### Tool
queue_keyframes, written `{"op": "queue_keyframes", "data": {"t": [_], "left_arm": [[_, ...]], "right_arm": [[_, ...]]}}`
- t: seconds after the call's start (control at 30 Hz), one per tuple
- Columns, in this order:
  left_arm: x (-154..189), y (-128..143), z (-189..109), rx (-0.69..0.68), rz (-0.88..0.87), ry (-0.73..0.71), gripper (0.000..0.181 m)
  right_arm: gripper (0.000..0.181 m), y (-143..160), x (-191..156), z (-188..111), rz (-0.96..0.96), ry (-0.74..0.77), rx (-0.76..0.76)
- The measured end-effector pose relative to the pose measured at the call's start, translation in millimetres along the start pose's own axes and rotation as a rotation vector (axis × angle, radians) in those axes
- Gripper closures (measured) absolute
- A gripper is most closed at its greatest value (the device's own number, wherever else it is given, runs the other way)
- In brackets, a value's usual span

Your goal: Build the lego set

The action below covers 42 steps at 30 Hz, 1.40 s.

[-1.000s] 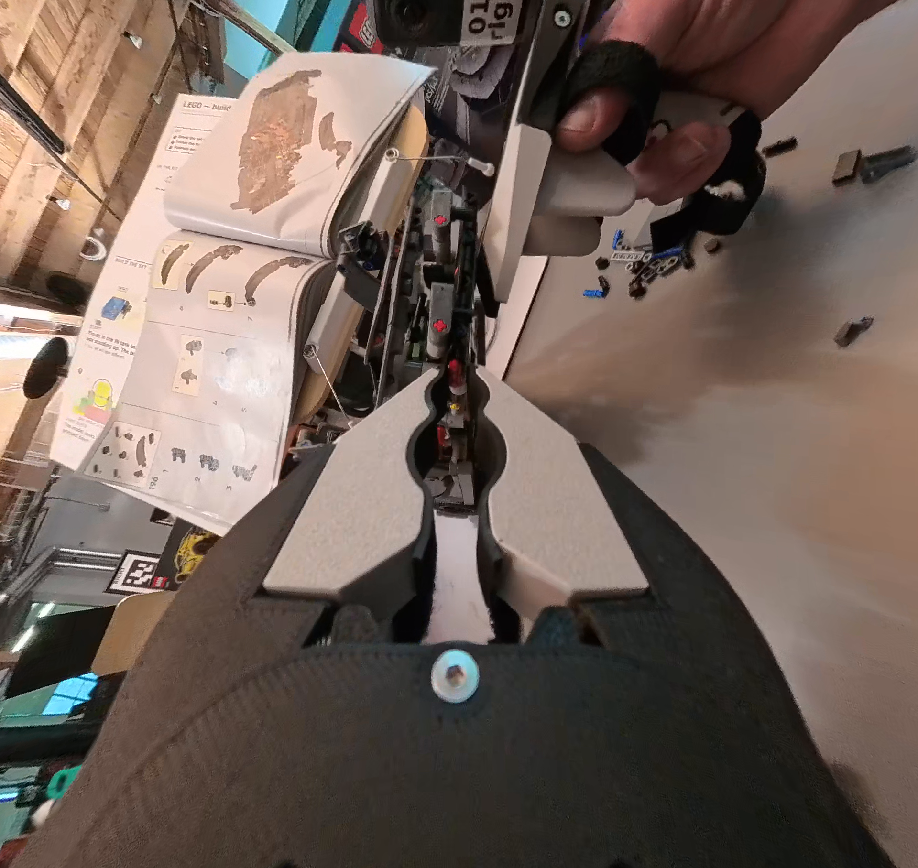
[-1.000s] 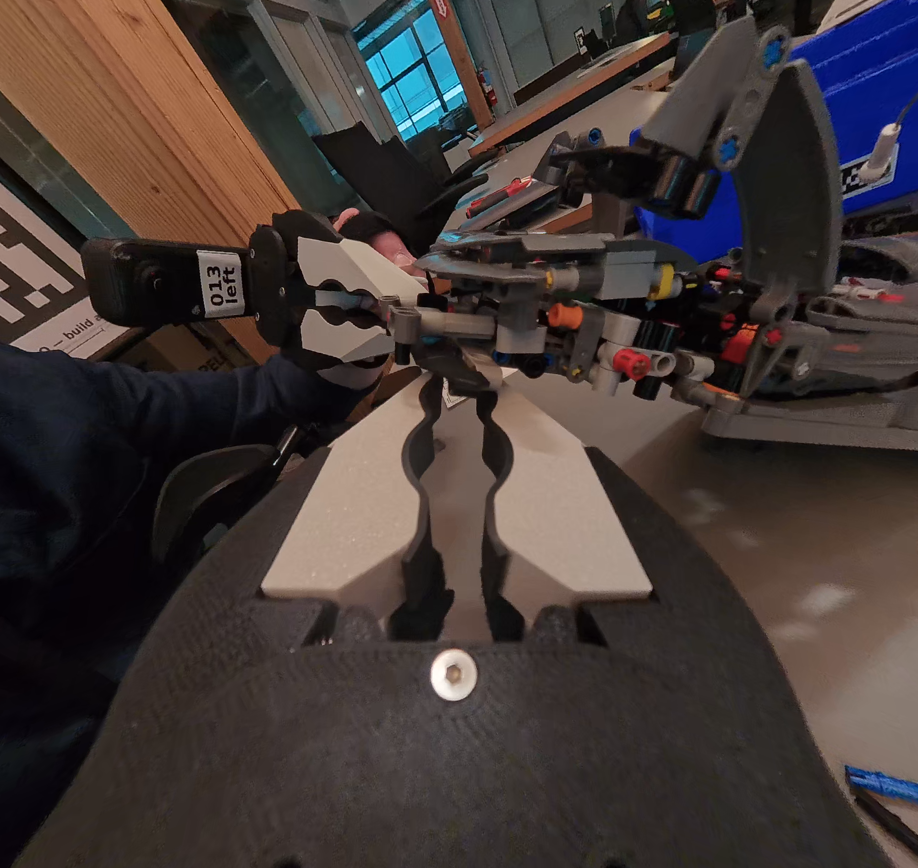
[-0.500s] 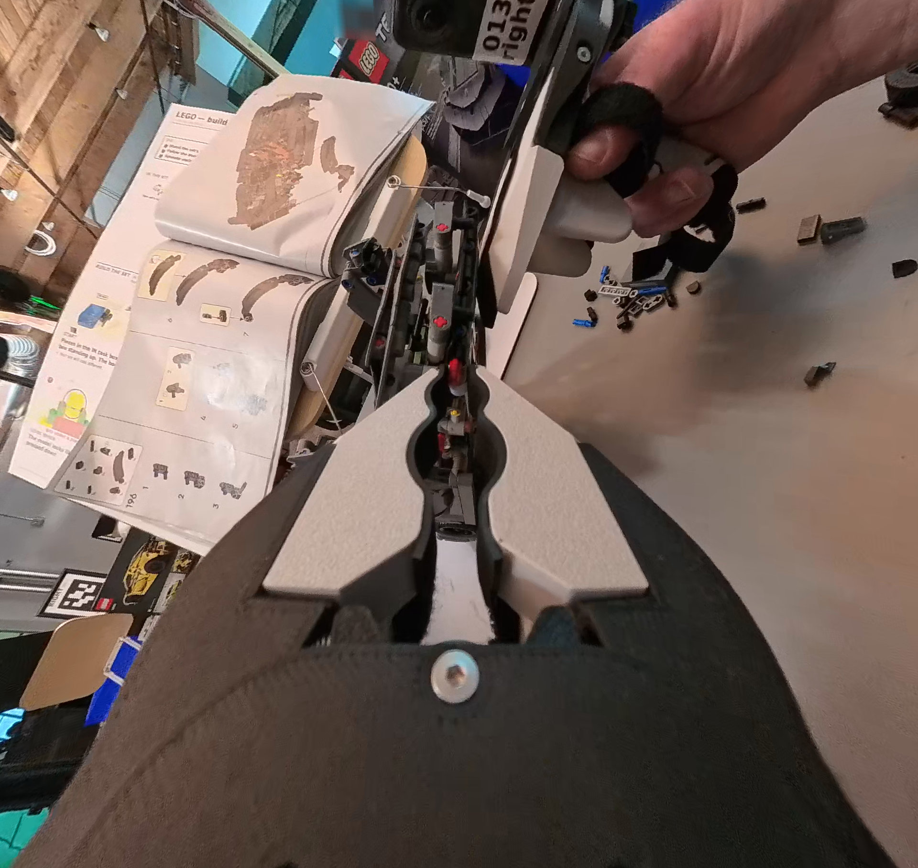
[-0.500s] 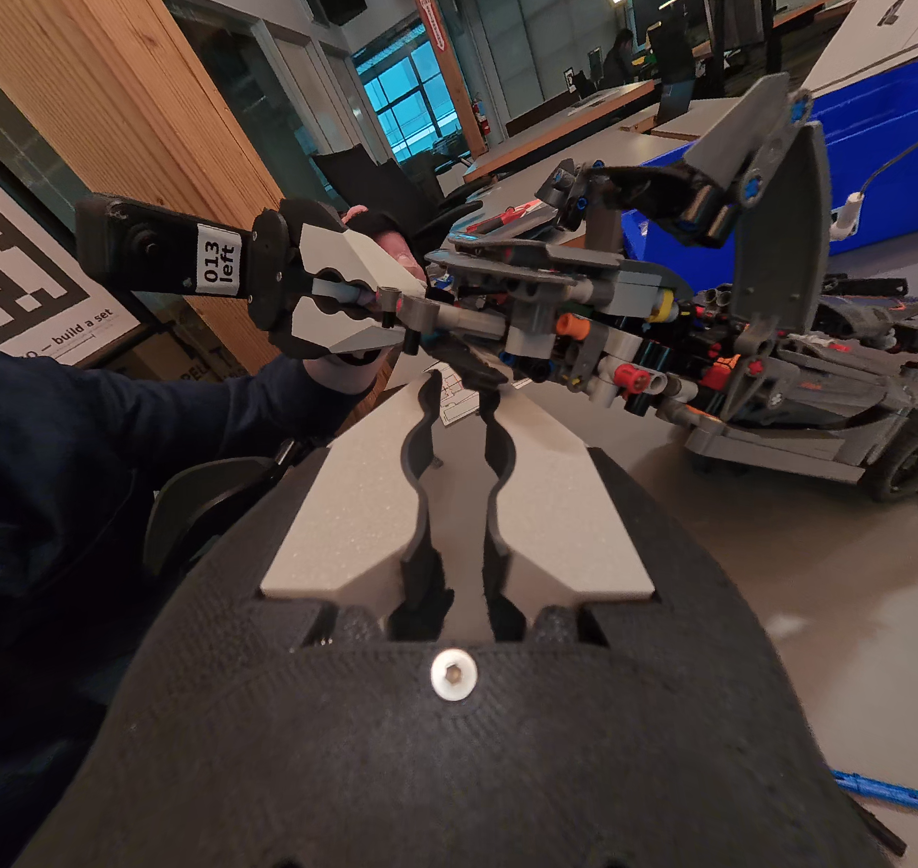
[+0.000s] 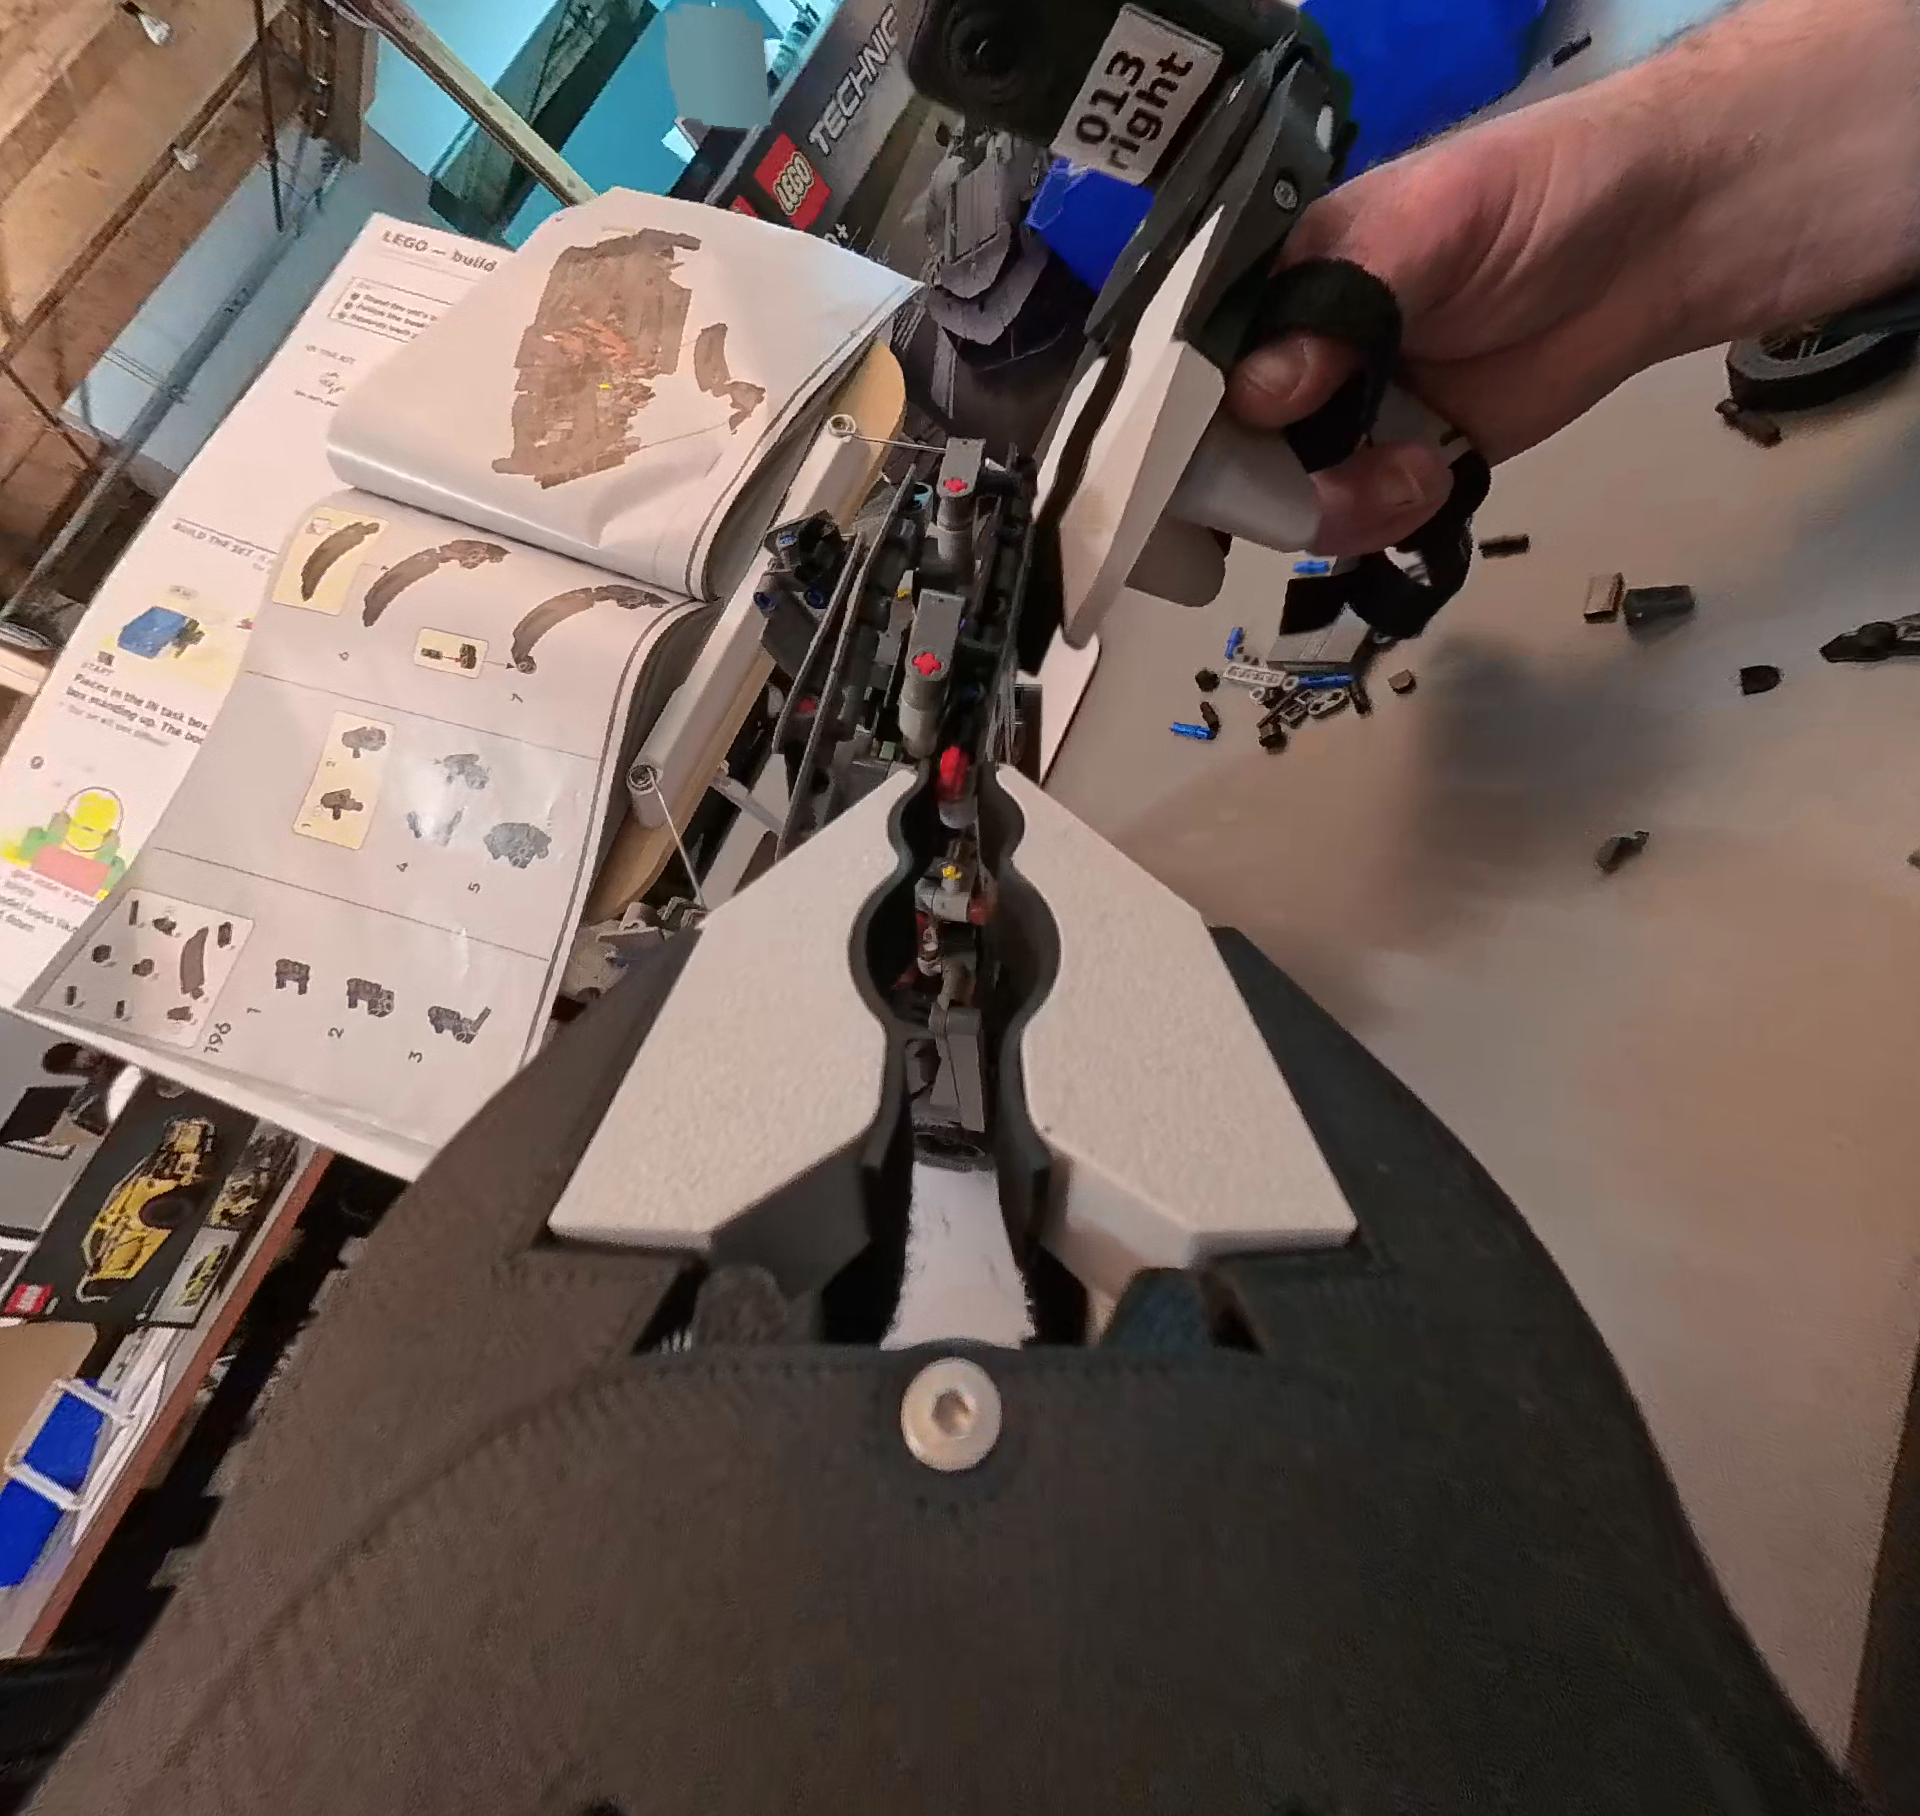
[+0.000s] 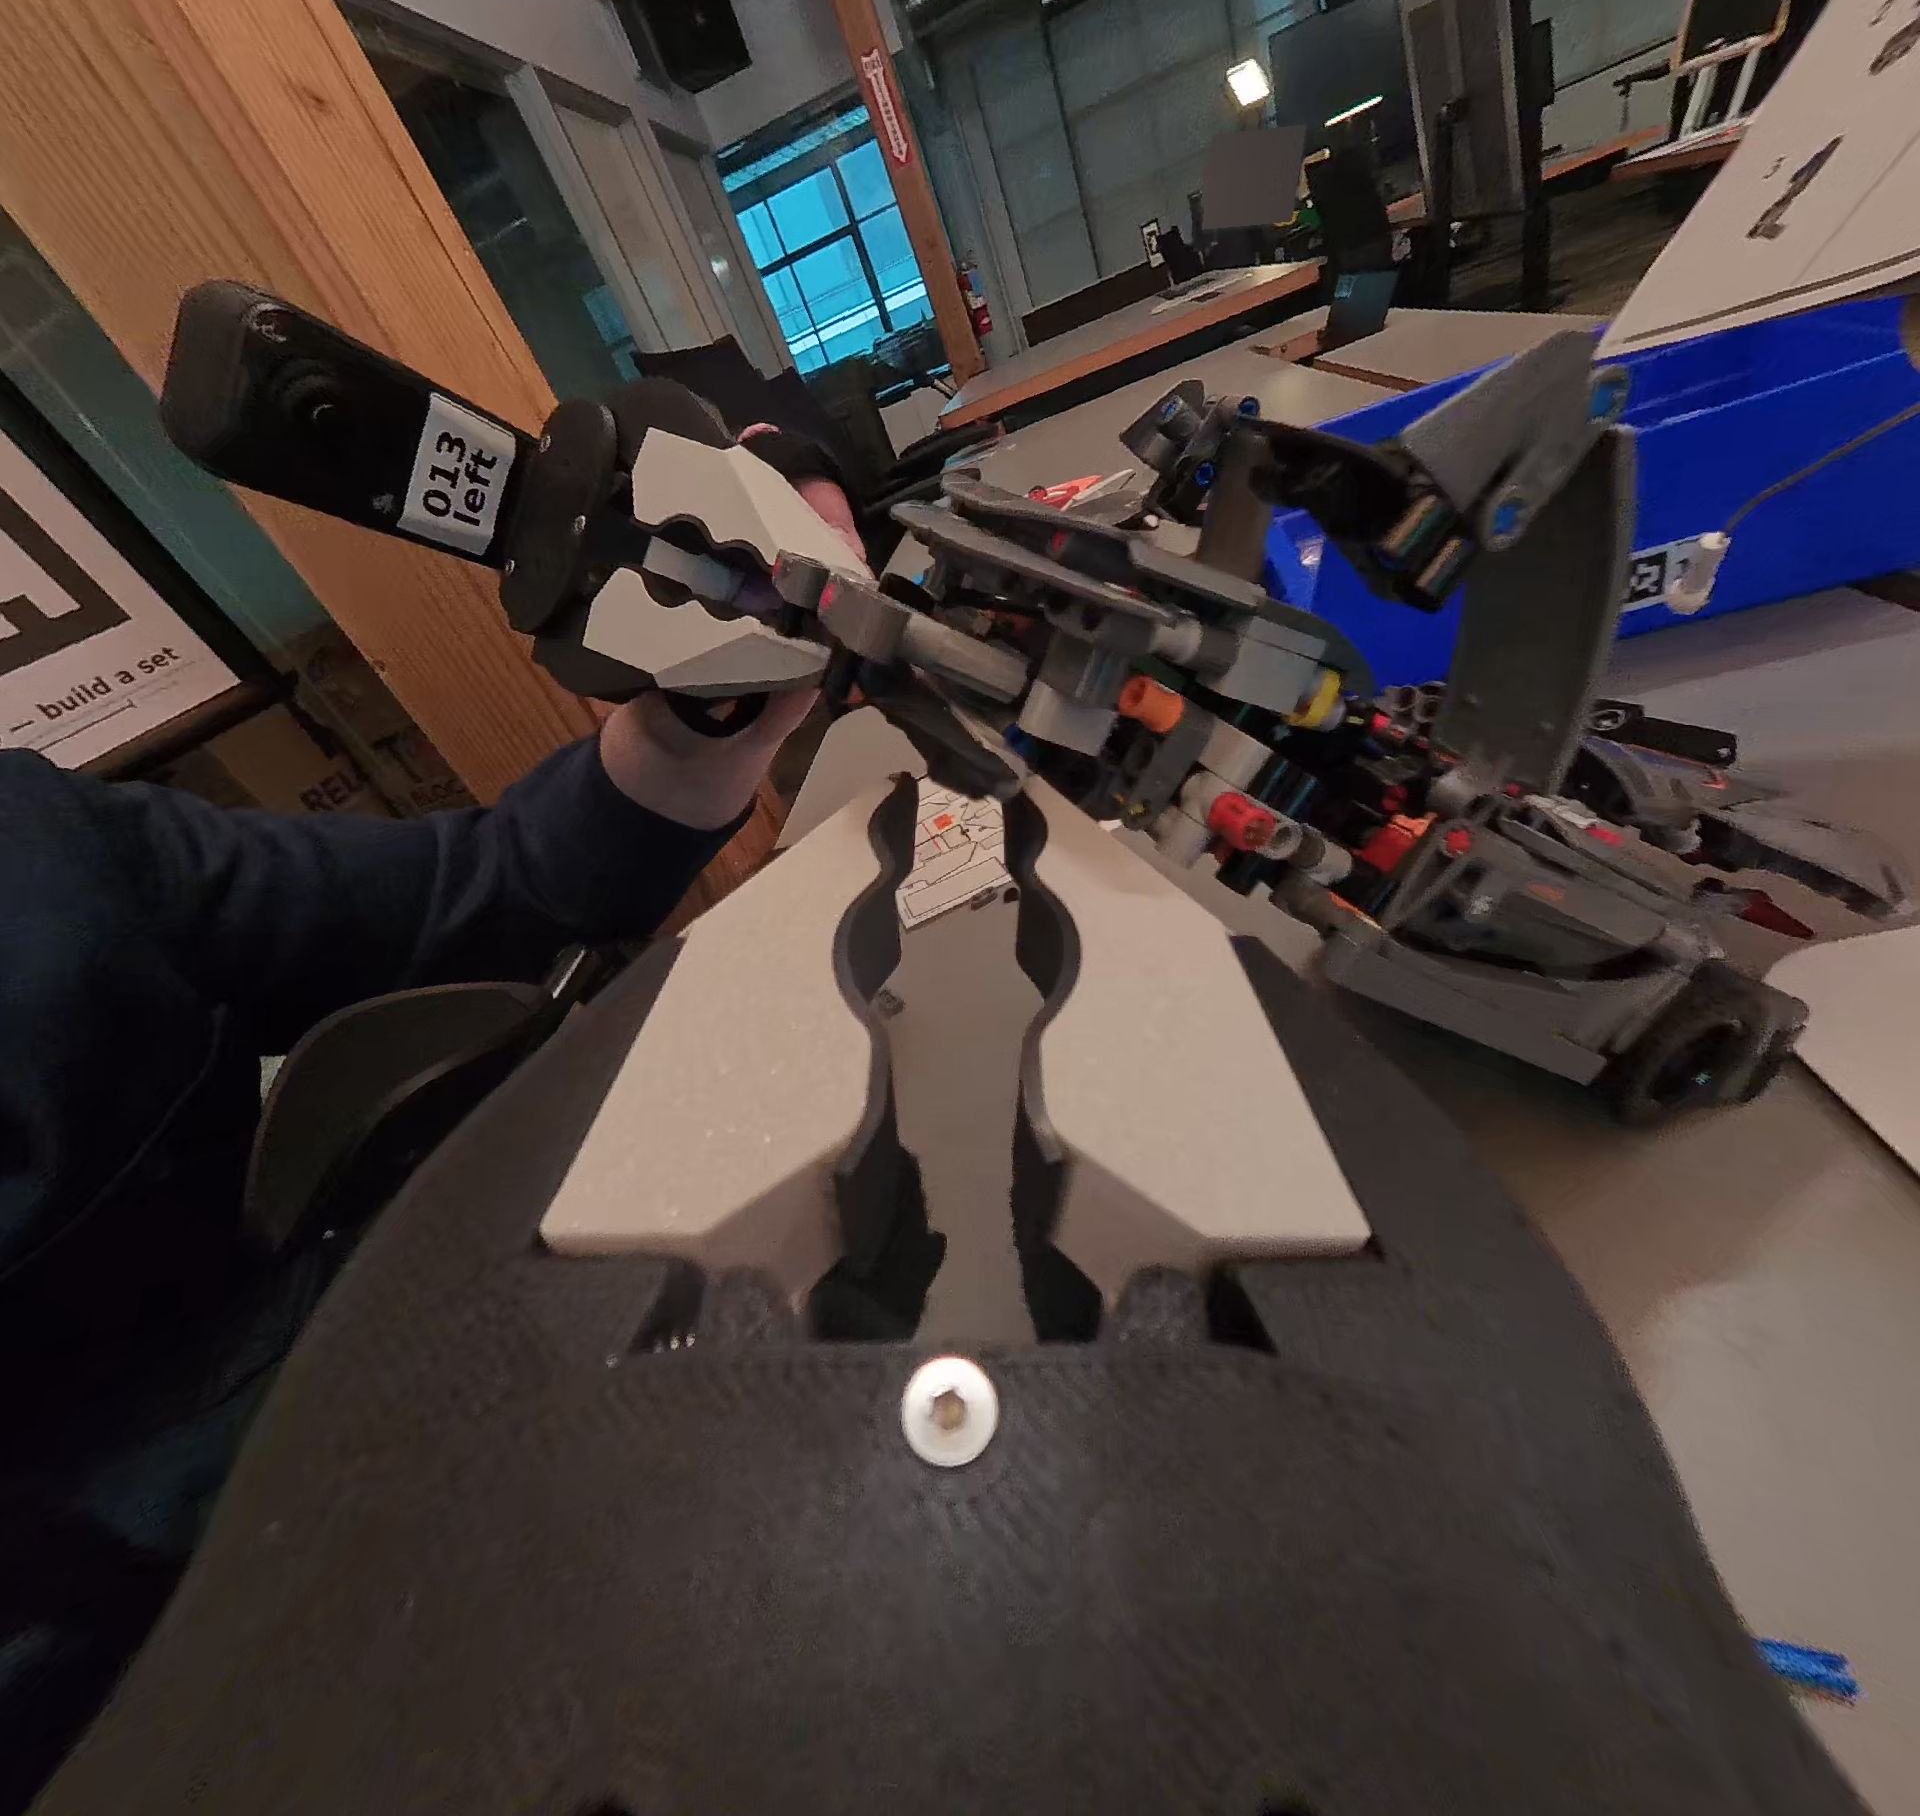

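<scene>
The grey lego car model is tilted: its wheel end rests on the table and its near end is raised. My left gripper is shut on a grey beam at the raised end; it also shows in the right wrist view. The model runs straight away from the left fingers. My right gripper is open and empty, with its tips just under the model's dark underside. In the left wrist view the right gripper's white fingers stand beside the model, on its right.
An open instruction booklet on a stand and the lego box are left of the model. Loose small pieces lie on the grey table. A blue bin stands behind the model. A sticker sheet lies under my right fingers. There is about 5 cm between the tips of the two grippers.
The model has tilted from nearly level to sloping down to the right, and its wheel end is now in view on the table. Both grippers keep their states.
</scene>
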<state>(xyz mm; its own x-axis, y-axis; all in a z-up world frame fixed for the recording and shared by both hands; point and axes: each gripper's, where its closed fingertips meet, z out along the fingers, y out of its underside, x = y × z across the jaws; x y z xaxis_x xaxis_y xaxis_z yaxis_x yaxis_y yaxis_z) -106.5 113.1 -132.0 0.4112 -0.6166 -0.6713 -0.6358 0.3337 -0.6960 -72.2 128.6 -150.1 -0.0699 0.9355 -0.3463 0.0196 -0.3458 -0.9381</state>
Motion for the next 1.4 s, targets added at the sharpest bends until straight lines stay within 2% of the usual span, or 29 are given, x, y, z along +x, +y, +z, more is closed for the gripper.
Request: {"op": "queue_keyframes", "data": {"t": [0.47,0.8,0.93,1.13,1.4], "left_arm": [[-9.6,-7.5,-10.2,0.050,-0.110,0.053,0.177],[-14.0,-10.8,-12.6,0.086,-0.165,0.062,0.176],[-13.7,-10.6,-11.2,0.093,-0.158,0.054,0.176],[-12.9,-7.1,-4.9,0.064,-0.123,0.024,0.165],[-12.3,-6.7,-2.2,0.058,-0.099,-0.036,0.171]], "right_arm": [[0.163,-15.4,3.8,-8.6,-0.045,0.061,0.067],[0.168,-19.4,3.1,-7.2,-0.071,0.096,0.086],[0.169,-20.9,4.8,-7.8,-0.066,0.107,0.099],[0.169,-22.0,7.0,-9.1,-0.064,0.121,0.104],[0.170,-21.3,10.0,-9.2,-0.055,0.137,0.106]]}}
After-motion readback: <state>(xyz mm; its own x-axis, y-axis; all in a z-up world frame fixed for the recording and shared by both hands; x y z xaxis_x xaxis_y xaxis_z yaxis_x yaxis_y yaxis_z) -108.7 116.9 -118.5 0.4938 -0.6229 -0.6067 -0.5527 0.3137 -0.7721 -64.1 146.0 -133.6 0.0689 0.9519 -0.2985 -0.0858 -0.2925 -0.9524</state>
